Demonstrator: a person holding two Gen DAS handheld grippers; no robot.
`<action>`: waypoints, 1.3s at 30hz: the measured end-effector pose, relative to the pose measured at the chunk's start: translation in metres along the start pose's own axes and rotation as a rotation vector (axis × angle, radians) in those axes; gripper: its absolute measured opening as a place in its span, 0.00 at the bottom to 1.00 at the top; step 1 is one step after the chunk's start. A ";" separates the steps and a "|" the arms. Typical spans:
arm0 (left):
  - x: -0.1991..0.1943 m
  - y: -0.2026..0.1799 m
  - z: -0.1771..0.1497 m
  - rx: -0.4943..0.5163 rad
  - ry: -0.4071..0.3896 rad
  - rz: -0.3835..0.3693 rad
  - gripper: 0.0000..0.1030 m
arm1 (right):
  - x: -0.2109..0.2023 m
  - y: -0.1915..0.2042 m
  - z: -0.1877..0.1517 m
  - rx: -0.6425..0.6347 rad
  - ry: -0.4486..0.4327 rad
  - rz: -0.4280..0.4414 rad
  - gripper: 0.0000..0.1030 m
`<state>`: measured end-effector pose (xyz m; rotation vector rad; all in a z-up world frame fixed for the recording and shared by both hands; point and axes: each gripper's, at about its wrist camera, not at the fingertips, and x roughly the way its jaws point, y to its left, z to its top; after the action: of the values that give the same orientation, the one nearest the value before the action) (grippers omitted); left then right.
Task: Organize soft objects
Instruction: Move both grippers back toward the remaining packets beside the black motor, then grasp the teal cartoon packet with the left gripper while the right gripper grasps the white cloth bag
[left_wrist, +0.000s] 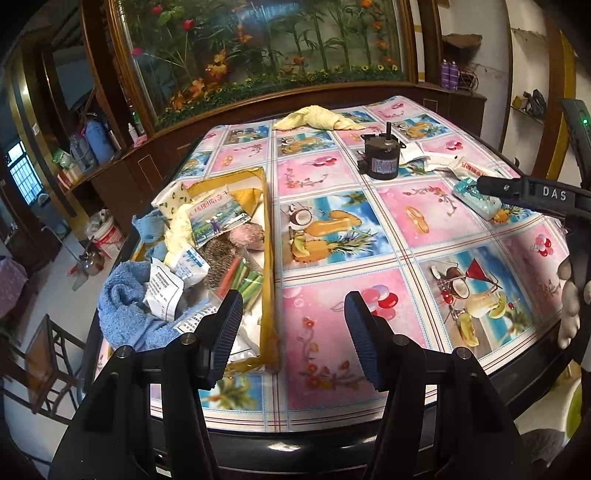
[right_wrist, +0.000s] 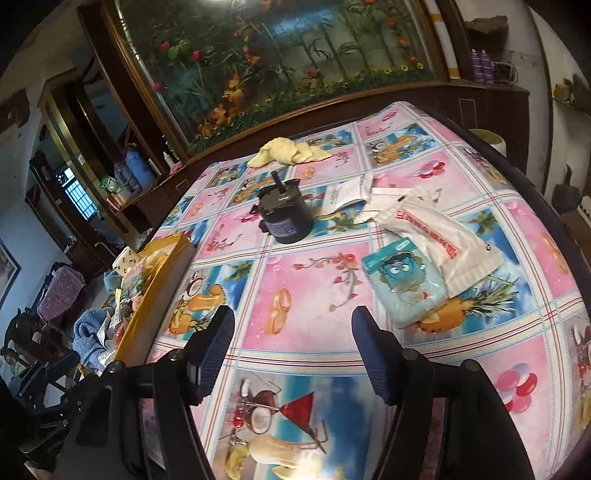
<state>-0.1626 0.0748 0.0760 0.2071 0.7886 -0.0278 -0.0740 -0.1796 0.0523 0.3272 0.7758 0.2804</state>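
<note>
Right gripper (right_wrist: 291, 350) hovering wide open, empty, near the teal cartoon pouch (right_wrist: 402, 286) lying flat on the tablecloth (right_wrist: 295, 288). Probably light, squishy, slippery; pinching an edge looking safest. Left gripper (left_wrist: 291, 339) also gaping, empty.

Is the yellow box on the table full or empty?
Full: the yellow box is piled with packets, sponges and cloths, and a blue towel spills over its near corner.
</note>
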 end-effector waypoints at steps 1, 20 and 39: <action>0.002 -0.001 0.000 0.000 0.006 -0.003 0.56 | -0.002 -0.006 0.001 0.010 -0.004 -0.008 0.64; 0.007 0.008 -0.010 -0.071 0.046 -0.125 0.56 | 0.038 -0.090 0.071 0.038 0.035 -0.303 0.64; 0.016 0.006 -0.007 -0.095 0.062 -0.229 0.56 | 0.048 -0.024 0.036 0.043 0.227 -0.038 0.64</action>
<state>-0.1554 0.0826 0.0607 0.0273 0.8701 -0.2007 -0.0123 -0.1905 0.0373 0.3245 1.0114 0.2684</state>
